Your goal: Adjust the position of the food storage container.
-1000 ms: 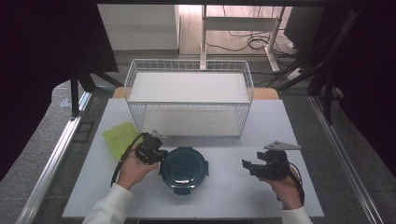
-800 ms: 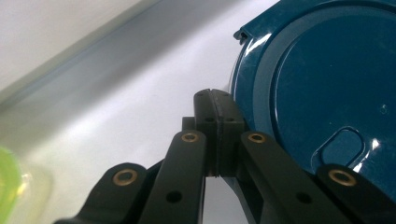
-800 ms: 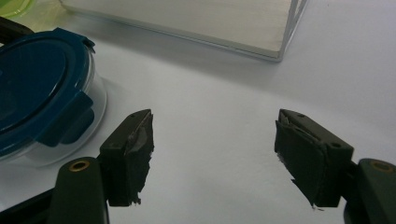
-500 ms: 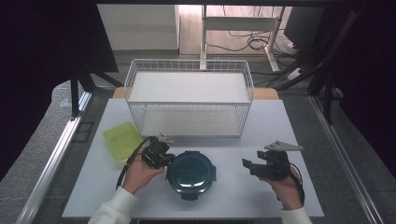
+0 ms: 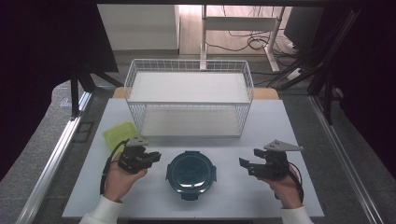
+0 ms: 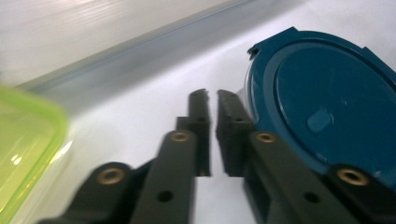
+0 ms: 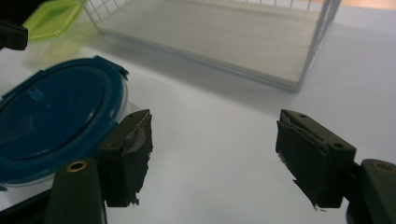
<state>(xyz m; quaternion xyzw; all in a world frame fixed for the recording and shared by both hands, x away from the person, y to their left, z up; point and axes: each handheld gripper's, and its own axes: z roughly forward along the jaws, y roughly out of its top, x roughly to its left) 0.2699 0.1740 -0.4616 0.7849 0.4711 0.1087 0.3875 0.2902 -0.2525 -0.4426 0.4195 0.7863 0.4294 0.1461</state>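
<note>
Blue round container (image 5: pixel 192 171) sits bottom-center of the high view w/ left gripper (image 5: pixel 152 156) just off its left rim, jaws nearly together after just starting to part w/ nothing between, prob letting go, while right gripper (image 5: pixel 246 164) waits spread wide, empty.

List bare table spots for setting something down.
Free: between the round blue container and the right gripper; the strip between container and wire basket. Crowded: front left, with the left gripper and green lid.
</note>
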